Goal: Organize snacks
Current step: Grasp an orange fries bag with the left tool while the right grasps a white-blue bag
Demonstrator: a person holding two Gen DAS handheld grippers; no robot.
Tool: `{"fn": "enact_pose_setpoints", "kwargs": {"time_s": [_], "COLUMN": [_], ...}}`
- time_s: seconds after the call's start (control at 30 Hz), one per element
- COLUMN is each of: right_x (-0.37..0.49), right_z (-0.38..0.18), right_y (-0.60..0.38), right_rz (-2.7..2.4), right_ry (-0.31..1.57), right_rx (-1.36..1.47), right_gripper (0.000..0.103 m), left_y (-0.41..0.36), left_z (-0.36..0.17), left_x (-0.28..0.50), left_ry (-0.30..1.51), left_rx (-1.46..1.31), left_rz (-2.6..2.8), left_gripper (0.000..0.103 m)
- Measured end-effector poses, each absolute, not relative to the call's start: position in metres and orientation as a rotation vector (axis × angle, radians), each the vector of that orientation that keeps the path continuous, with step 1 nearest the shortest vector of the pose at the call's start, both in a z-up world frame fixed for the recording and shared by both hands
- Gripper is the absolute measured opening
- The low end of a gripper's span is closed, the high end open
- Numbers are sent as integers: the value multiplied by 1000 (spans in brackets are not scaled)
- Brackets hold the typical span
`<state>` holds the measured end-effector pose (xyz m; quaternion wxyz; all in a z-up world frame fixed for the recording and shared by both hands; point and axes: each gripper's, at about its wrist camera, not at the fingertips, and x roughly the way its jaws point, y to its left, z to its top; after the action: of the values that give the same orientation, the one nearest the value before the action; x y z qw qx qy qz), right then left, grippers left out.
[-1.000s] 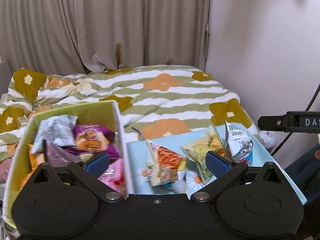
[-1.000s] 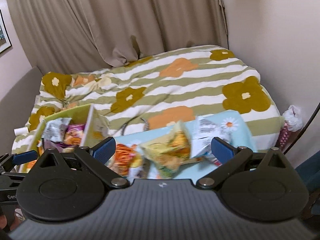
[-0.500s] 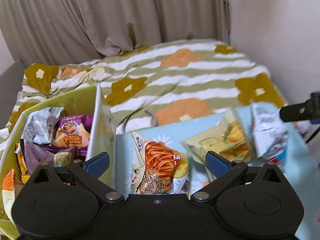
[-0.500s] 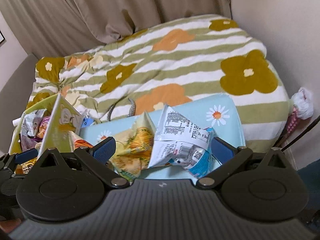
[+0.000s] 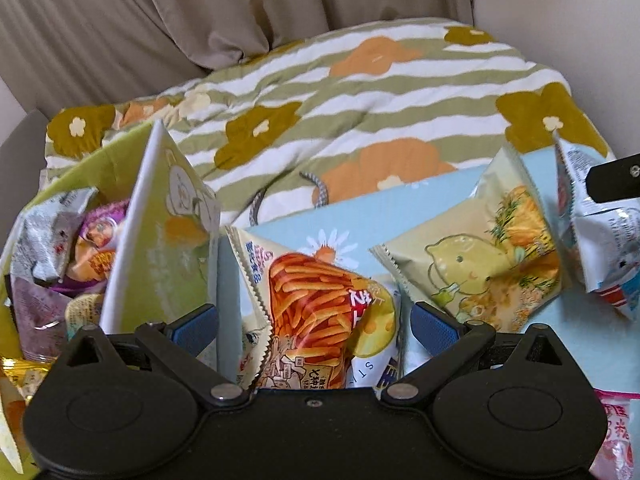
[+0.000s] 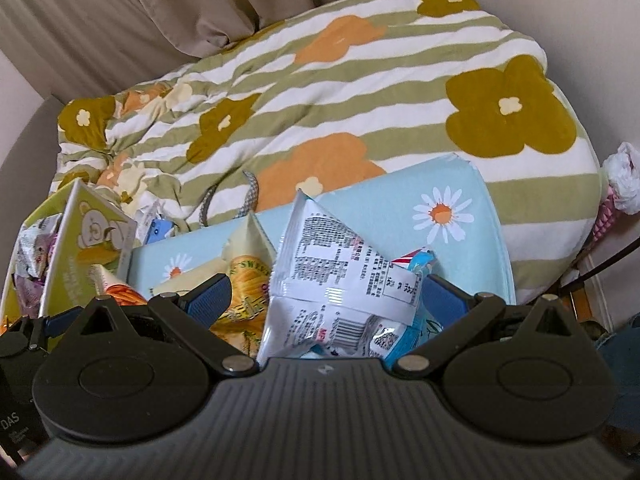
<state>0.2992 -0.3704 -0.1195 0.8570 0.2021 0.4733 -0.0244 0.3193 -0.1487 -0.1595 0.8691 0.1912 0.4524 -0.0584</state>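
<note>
Three loose snack packets lay on a pale blue daisy-print surface (image 6: 472, 240) resting on the bed: an orange stick-snack packet (image 5: 316, 308) on the left, a yellow lemon-print packet (image 5: 488, 264) in the middle and a white-and-blue packet (image 6: 344, 280) on the right. To the far left stood a green box (image 5: 160, 240), already holding several packets, among them a purple one (image 5: 100, 240).

The left gripper (image 5: 314, 326) was spread wide, its blue pads on either side of the orange stick-snack packet without closing on it; whether either pad touched the film could not be told. The right gripper (image 6: 326, 300) was likewise wide open around the white-and-blue packet, gripping nothing. Beyond lay the striped floral duvet (image 6: 360, 92), a curtain (image 5: 160, 20) and a wall.

The risks looked plain enough. The packets were puffy and slick, so jaws closing on the air-filled middle could squeeze one out sideways or crush what is inside. The lemon-print packet lay just beside both targets and could be caught or dragged along. The green box's near wall leaned close to the left gripper's left pad, and a careless lift might nudge or tip the box on the soft bedding.
</note>
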Motion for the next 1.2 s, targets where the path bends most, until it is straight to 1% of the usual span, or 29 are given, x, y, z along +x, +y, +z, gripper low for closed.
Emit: {"fn": "enact_pose_setpoints", "kwargs": {"time_s": [0.07, 0.13, 0.17, 0.5, 1.2], "right_x": [303, 305, 305, 307, 315], "right_z": [-123, -126, -128, -146, -175], "right_y": [-370, -371, -371, -378, -387], "right_rz": [-64, -76, -83, -121, -86], "right_ry": [1007, 1018, 1023, 1063, 1077], "right_rx": [422, 421, 421, 473, 579], "right_gripper": [103, 103, 103, 103, 103], "left_y": [-148, -146, -146, -142, -133], "left_z": [-165, -170, -172, -170, -134], "left_x": [323, 325, 326, 324, 293], "left_ry": [974, 999, 1005, 997, 945], "left_rx": [387, 375, 374, 340, 281], "left_rz": [-127, -142, -141, -169, -143], "left_gripper": [102, 95, 95, 77, 75]}}
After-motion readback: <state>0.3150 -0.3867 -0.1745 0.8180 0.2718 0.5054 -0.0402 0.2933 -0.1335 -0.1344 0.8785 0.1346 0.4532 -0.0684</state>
